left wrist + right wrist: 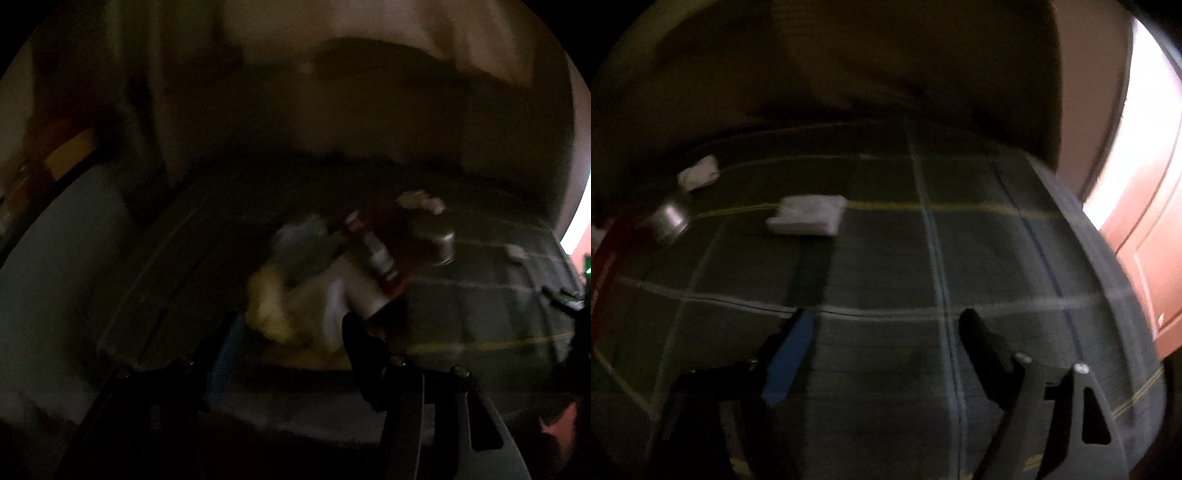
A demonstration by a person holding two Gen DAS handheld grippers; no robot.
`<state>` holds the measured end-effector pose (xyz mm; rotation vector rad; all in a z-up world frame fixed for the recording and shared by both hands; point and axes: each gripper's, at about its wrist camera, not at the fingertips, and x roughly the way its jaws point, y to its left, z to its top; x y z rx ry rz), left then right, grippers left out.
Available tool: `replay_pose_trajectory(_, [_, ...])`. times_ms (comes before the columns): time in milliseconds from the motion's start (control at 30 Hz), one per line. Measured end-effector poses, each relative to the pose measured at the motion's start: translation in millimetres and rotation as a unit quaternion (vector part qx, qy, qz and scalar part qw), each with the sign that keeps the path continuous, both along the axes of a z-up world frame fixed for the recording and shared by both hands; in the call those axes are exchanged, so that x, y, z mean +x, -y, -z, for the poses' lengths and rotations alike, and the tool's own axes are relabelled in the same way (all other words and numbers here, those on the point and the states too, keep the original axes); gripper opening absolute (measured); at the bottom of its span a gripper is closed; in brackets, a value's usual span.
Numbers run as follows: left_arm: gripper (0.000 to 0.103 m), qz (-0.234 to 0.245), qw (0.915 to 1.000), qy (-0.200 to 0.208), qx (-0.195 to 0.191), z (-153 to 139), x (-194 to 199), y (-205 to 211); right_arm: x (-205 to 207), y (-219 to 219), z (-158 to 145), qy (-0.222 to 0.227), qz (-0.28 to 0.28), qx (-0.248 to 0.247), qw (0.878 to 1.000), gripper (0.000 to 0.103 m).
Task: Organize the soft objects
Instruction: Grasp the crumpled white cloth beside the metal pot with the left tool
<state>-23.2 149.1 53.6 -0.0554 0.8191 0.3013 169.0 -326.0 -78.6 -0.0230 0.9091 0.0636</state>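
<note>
The room is dark and both views are blurred. In the left wrist view a pile of soft things lies on a checked green bedspread (pixel 480 314): a pale yellow cloth (pixel 269 306) and white cloths (pixel 325 291). My left gripper (pixel 291 332) is open just in front of the pile, touching nothing. In the right wrist view a folded white cloth (pixel 807 214) lies flat on the bedspread (pixel 886 277), with a smaller white bundle (pixel 699 172) further back left. My right gripper (pixel 890 317) is open and empty above bare bedspread, short of the folded cloth.
A red-and-white striped thing (pixel 373 254) and a metal cup (pixel 434 236) sit by the pile; the cup (pixel 670 219) also shows at the right wrist view's left edge. A grey surface (pixel 55 258) lies left of the bed. A reddish door (pixel 1141 229) stands at right.
</note>
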Motion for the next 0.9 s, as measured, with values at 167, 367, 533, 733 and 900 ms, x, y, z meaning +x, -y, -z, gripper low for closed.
replay_pose_trajectory(167, [0.057, 0.06, 0.9969, -0.01, -0.05, -29.1, 64.9, 22.0, -2.5, 15.8, -2.6, 0.007, 0.0, 0.048, 0.999, 0.085])
replay_pose_trajectory(367, [0.057, 0.107, 0.9923, -0.03, -0.054, -39.3, 179.3, 54.6, -12.6, 21.6, -7.6, 0.013, -0.023, 0.079, 0.997, 0.089])
replay_pose_trajectory(533, [0.057, 0.14, 0.9841, -0.077, -0.076, -13.3, 269.4, 74.7, -17.4, 24.0, -10.7, 0.018, -0.042, 0.097, 0.994, 0.089])
replay_pose_trajectory(733, [0.057, 0.128, 0.9661, -0.154, -0.163, 52.7, 358.2, 68.1, -17.4, 25.8, -14.7, 0.031, -0.047, 0.124, 0.991, 0.09])
replay_pose_trajectory(900, [0.057, 0.111, 0.9525, -0.192, -0.209, 93.4, 397.0, 58.7, -14.9, 22.7, -15.5, 0.034, -0.052, 0.132, 0.989, 0.09])
